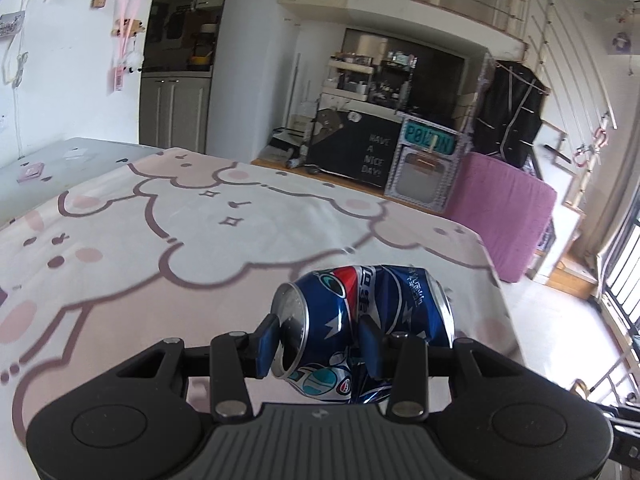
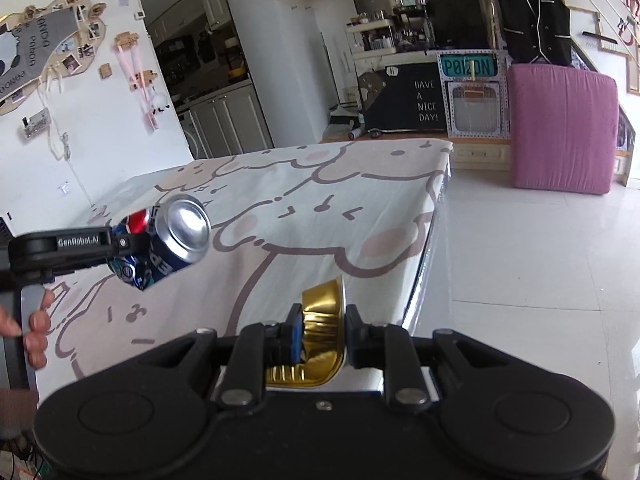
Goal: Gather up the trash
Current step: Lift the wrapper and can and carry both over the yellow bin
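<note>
Covering nearly the whole lower view, the bed (image 2: 320,208) with its pink cartoon sheet carries nothing of the task on its bare surface; both pieces of trash are already lifted clear of it. Over the bed's right side, the crushed blue can (image 1: 360,320) sits in the left gripper (image 1: 320,344), whose pads press on its dented middle, so the can's long axis runs across the fingers, one round end sticking out past each jaw. Seen from the right wrist, that same can (image 2: 172,240) hangs to the left, above the sheet and apart from it. Near the bed's right edge, the right gripper (image 2: 320,340) is clamped on the small gold foil cup (image 2: 324,328), which lies on its side with its rim toward the right pad. No bin shows in either view, so the coming move is likely a carry away from the bed; the right hand is nearer the open floor (image 2: 540,280).
</note>
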`<action>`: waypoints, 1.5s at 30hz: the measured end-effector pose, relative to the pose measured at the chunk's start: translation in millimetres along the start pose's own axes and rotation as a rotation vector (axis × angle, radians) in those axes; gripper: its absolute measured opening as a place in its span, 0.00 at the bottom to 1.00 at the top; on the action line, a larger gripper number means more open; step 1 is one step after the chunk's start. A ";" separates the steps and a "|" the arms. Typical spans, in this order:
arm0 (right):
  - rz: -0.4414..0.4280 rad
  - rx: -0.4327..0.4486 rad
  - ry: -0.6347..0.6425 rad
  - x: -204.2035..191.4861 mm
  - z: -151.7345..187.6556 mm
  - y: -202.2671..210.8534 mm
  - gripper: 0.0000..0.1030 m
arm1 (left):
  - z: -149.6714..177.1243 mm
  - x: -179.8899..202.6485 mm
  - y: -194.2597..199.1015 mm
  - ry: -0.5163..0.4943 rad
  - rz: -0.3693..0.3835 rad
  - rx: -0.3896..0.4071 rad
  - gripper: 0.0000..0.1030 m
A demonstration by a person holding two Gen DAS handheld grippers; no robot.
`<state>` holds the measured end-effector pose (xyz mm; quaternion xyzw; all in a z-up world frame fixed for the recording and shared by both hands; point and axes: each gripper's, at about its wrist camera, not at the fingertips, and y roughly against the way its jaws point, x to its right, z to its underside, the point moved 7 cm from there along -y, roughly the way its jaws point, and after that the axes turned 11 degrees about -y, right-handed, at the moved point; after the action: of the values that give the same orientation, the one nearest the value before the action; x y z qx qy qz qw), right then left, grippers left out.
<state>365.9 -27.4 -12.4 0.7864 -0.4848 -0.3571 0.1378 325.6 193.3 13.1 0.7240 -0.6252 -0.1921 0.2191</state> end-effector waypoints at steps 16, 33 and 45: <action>0.033 0.039 0.038 4.6 34.7 57.7 0.21 | 48.2 40.4 80.0 -0.042 0.010 0.032 0.42; 0.142 0.110 -0.052 99.1 44.3 126.7 0.21 | 53.1 156.1 90.1 -0.094 0.178 0.042 0.42; 0.240 0.109 -0.145 192.4 58.1 147.4 0.21 | 87.3 262.3 41.3 -0.187 0.312 -0.080 0.42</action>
<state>280.4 -258.0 -52.8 0.7013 -0.6025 -0.3672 0.1013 281.3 -78.0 -37.5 0.5880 -0.7395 -0.2469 0.2155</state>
